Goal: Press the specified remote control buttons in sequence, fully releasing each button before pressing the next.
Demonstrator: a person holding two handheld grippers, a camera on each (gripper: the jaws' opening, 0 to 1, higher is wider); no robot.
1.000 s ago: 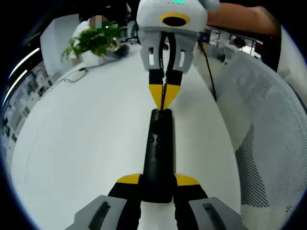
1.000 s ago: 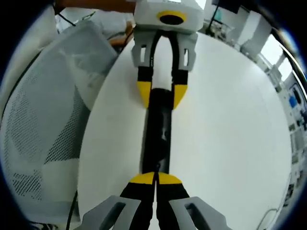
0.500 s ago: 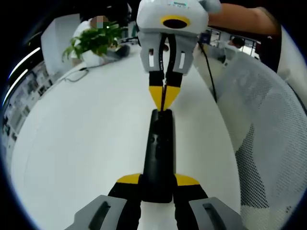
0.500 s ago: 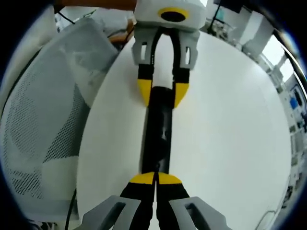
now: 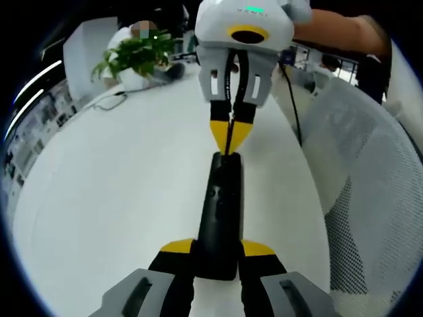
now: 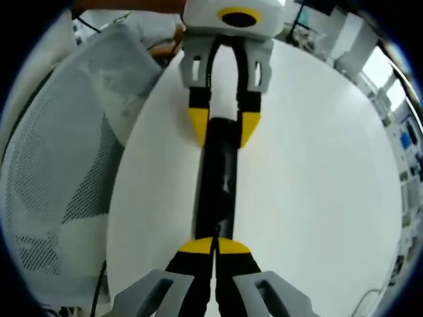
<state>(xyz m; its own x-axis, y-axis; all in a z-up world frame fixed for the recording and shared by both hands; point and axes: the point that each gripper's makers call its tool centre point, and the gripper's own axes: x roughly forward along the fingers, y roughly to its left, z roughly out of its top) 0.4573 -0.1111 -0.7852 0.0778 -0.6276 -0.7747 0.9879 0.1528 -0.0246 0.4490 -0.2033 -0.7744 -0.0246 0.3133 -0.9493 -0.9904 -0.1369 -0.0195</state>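
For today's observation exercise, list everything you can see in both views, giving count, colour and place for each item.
remote control: one, black, lying on the table, between the two tools.
table: one, white, under the remote.
mesh chair: one, white, beside the table.
potted plant: one, green, far end of the table.
cable: one, black, running along the table edge.
left tool: one, yellow-tipped, gripping one end of the remote.
right tool: one, yellow-tipped, jaws together, tips at the remote's other end.
person's arm: one, behind the right tool.
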